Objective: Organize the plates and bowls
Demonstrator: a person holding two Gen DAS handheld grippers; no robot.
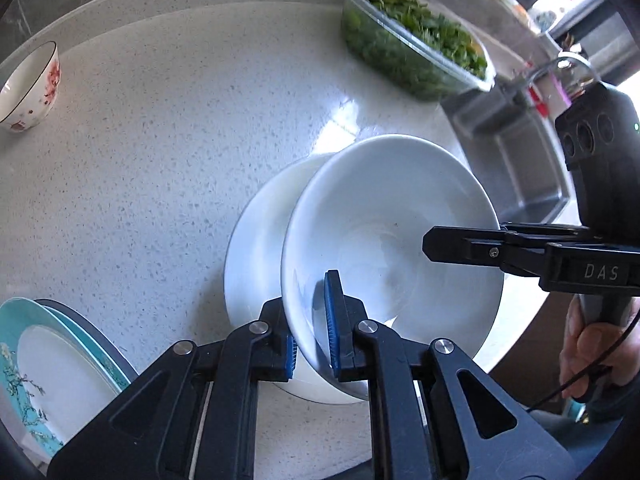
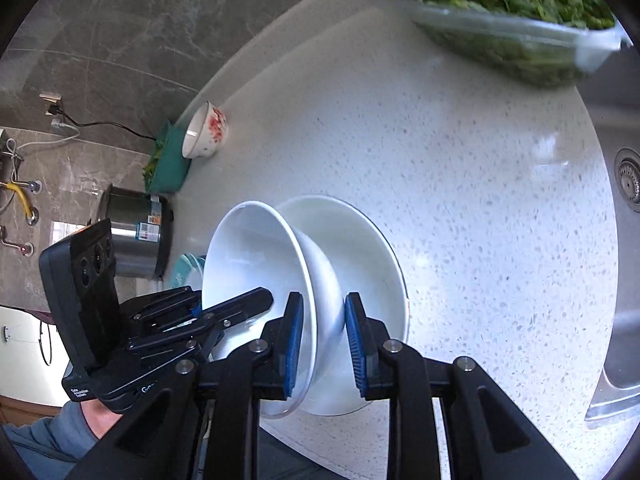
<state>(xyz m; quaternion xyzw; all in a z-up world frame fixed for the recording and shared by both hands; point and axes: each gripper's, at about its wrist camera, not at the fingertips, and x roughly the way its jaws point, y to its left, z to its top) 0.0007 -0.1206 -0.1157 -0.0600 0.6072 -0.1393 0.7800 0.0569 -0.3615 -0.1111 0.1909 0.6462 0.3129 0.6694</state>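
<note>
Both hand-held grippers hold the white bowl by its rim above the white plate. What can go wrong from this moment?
1. The white bowl is tilted and pinched only at its rim by the left hand-held gripper and the right hand-held gripper; glazed ceramic might slip.
2. If it drops, it could strike and chip the white plate beneath.
3. The sink lies close by; a sideways swing may carry the bowl over the counter edge.

Black left gripper (image 1: 312, 328), black right gripper (image 2: 324, 344): blue pads, silver screws, white "DAS" letters, thin black cable, grey-blue sleeve (image 2: 48, 436)
</note>
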